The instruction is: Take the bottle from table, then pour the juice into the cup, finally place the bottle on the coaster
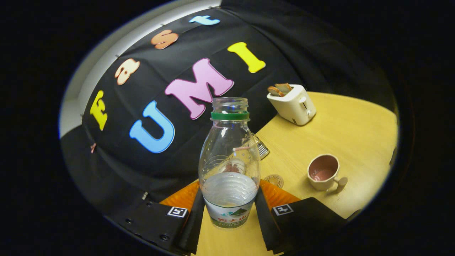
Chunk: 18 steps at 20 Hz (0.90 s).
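Gripper (229, 213) being closed on uncapped bottle (229, 167), held between fingers, lifted, long axis upright. Cup (323, 172) being seen ahead-right on bench (355, 128); coaster (274, 180) lying just beyond fingers. Toaster (293, 104) farther back.

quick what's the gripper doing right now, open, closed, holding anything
Gripper: jaws closed on the uncapped bottle, one finger pressing each side of its lower body, holding it upright.

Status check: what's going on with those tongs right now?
Tongs shut on bottle, uncapped, part full. Cup ahead to one side. Nothing between them.
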Each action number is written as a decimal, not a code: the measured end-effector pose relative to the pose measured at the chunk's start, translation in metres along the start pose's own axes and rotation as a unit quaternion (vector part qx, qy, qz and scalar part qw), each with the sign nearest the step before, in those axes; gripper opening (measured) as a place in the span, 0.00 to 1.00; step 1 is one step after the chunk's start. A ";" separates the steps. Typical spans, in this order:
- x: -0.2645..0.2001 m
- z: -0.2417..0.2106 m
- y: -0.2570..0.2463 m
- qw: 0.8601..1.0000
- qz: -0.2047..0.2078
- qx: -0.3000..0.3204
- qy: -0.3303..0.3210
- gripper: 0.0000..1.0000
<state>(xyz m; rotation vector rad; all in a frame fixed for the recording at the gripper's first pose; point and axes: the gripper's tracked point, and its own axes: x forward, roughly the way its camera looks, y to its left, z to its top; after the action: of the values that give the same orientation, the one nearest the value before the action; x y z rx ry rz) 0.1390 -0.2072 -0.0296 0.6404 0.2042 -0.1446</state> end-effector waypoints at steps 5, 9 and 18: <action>0.015 0.019 0.008 0.973 -0.034 -0.223 -0.042 0.72; 0.045 0.010 0.013 0.947 -0.047 -0.311 -0.068 0.72; 0.146 -0.035 -0.022 0.935 -0.069 -0.343 -0.067 0.72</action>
<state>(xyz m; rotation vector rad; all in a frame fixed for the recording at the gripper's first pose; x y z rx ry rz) 0.2709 -0.2138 -0.1038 -0.0821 0.1542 -0.2367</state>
